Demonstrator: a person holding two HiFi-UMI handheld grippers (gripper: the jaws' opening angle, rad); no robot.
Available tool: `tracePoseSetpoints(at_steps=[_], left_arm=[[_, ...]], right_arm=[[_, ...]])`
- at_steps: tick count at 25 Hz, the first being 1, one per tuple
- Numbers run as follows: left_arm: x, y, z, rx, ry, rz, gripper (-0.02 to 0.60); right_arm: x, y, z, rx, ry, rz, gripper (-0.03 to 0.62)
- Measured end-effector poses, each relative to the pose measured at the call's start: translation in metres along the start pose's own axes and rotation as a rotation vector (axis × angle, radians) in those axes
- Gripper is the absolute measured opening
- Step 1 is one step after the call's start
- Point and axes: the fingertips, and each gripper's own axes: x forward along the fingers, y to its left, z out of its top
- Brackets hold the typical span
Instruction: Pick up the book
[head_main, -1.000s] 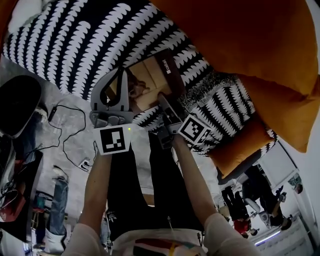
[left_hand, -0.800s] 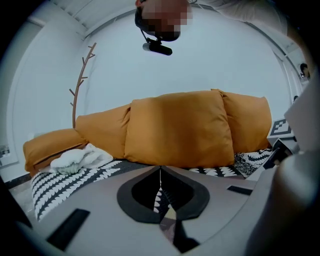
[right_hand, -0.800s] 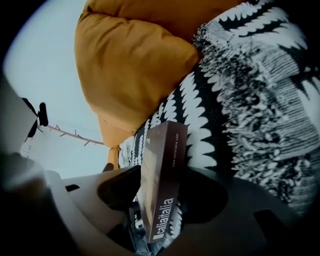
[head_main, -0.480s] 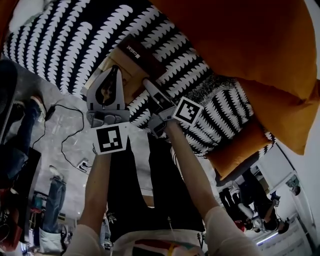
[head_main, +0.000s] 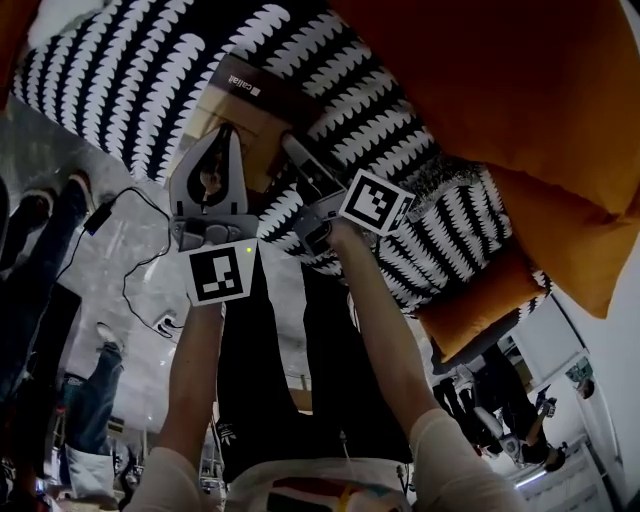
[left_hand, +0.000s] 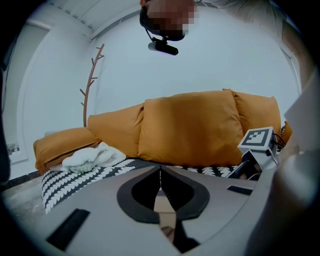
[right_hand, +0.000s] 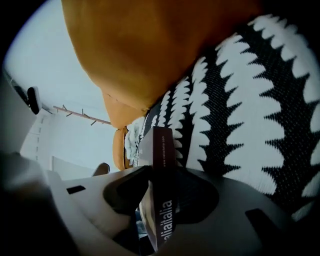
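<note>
The book (head_main: 250, 112) has a tan cover and a dark brown spine. It is held up in front of the black-and-white patterned throw (head_main: 130, 70). My left gripper (head_main: 222, 135) lies over the cover with its fingers meeting at the tips. In the left gripper view the left gripper (left_hand: 160, 172) is shut on a thin edge of the book (left_hand: 162, 206). My right gripper (head_main: 290, 152) reaches the book's lower right corner. In the right gripper view the book's spine (right_hand: 161, 145) stands upright between the closing jaws of the right gripper (right_hand: 159, 175), which touch both its sides.
Orange sofa cushions (head_main: 480, 90) fill the back and right. A white cloth (left_hand: 92, 157) lies on the throw near the sofa arm. A bare-branch stand (left_hand: 90, 85) rises by the wall. A cable (head_main: 130, 250) trails on the floor, and people's legs (head_main: 30, 300) show at the left.
The book and both grippers have shifted up and to the left in the head view. The right gripper has closed in on the book's lower corner.
</note>
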Motion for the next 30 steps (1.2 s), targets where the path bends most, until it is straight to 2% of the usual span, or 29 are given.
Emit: tracePoseSetpoints(at_steps=[3, 9, 13, 19, 23, 27, 30], left_arm=[[-0.01, 0.003, 0.022, 0.03, -0.001, 0.001, 0.008], [0.025, 0.029, -0.002, 0.0, -0.039, 0.026, 0.008], [0.031, 0.027, 0.018, -0.016, -0.078, 0.021, 0.008], [0.035, 0.009, 0.079, -0.019, -0.144, -0.009, 0.008], [0.025, 0.006, 0.129, -0.044, -0.18, -0.013, 0.008], [0.015, 0.016, 0.209, -0.065, -0.257, -0.018, 0.008], [0.007, 0.011, 0.284, -0.087, -0.342, -0.072, 0.008]], right_arm=[[-0.02, 0.026, 0.009, -0.07, -0.015, -0.004, 0.161], [-0.011, 0.02, 0.057, -0.211, -0.095, -0.045, 0.156], [-0.03, 0.043, 0.089, -0.29, -0.193, -0.064, 0.15], [-0.072, 0.107, 0.123, -0.451, -0.335, -0.066, 0.144], [-0.107, 0.158, 0.132, -0.458, -0.425, -0.025, 0.144], [-0.149, 0.229, 0.152, -0.503, -0.525, -0.008, 0.144], [-0.193, 0.293, 0.17, -0.573, -0.608, 0.016, 0.144]])
